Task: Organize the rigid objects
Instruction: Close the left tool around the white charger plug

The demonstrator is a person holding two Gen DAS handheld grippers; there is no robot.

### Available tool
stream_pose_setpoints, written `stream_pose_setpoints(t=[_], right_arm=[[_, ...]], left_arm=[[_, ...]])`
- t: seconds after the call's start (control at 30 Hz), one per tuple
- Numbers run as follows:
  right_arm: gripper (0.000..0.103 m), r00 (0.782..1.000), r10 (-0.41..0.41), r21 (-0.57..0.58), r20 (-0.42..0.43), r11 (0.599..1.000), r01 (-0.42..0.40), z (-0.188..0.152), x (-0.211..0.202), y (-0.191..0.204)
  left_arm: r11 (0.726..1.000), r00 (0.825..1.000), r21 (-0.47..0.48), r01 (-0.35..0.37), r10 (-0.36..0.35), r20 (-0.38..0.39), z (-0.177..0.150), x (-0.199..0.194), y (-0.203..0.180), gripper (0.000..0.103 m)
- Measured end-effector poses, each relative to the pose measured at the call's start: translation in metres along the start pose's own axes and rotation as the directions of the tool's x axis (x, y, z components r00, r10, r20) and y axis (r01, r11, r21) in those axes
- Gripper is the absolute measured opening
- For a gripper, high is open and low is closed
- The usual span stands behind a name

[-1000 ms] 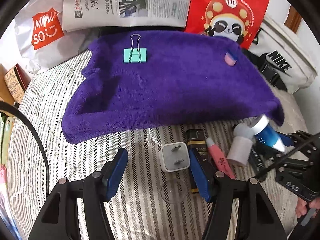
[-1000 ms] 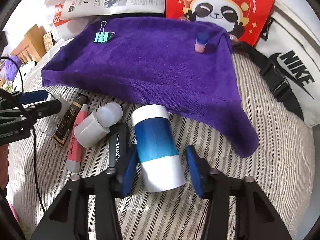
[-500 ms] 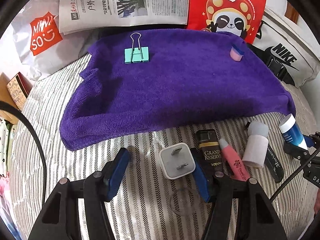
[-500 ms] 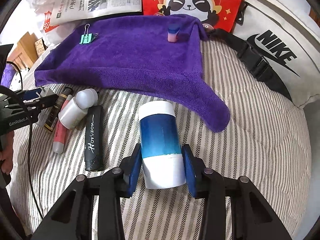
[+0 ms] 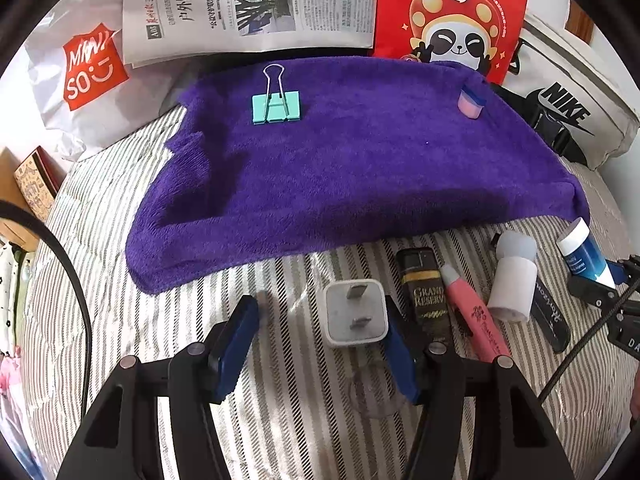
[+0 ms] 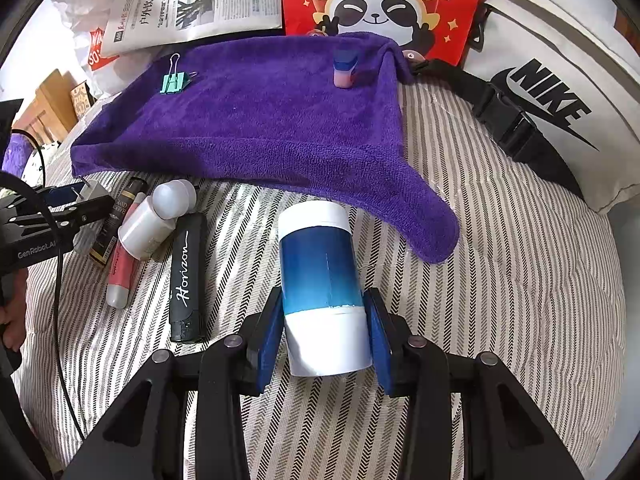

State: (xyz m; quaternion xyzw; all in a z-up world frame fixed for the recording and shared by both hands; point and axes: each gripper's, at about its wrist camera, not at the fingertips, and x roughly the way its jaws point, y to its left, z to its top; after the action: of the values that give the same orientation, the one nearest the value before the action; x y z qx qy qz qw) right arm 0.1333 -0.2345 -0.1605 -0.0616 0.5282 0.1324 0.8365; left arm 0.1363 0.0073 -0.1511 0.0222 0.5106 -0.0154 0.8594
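- The left gripper (image 5: 316, 344) hangs low over the striped bedcover (image 5: 120, 280), its jaws wide apart; the white charger plug (image 5: 355, 314) lies between them, against the right pad.
- Just right of the plug, side by side on the cover: a black-and-gold tube (image 5: 426, 292), a pink tube (image 5: 474, 316), a white bottle (image 5: 512, 280) and a black Horizon case (image 6: 187, 276).
- The right gripper (image 6: 326, 336) is clamped on the blue-and-white bottle (image 6: 320, 276), both pads pressed to its white base, near the purple towel's (image 6: 260, 128) drooping right corner.
- Far on the towel sit a green binder clip (image 5: 276, 106), left, and a small pink-and-blue cap (image 5: 471, 102), right.
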Motion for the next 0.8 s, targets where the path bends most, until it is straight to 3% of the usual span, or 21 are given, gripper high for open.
stream_pose_setpoints(t=[0.53,0.73,0.8], right_arm=[[0.040,1.000,-0.001,0.002,0.000,1.000,0.001,0.0000,0.0000,0.0010],[0.040,1.000,-0.001,0.003,-0.001,1.000,0.001,0.0000,0.0003,0.0003],[0.040,1.000,-0.001,0.002,0.000,1.000,0.001,0.0002,0.0002,0.0002]], left_arm=[[1.000,1.000,-0.005,-0.003,0.003,-0.007,-0.0005,-0.0019,0.0026,0.060],[1.000,1.000,0.009,0.008,-0.008,0.002,0.0022,-0.0014,-0.0025,0.049],[1.000,1.000,0.018,0.014,-0.014,0.006,0.0023,-0.0024,-0.0044,0.039]])
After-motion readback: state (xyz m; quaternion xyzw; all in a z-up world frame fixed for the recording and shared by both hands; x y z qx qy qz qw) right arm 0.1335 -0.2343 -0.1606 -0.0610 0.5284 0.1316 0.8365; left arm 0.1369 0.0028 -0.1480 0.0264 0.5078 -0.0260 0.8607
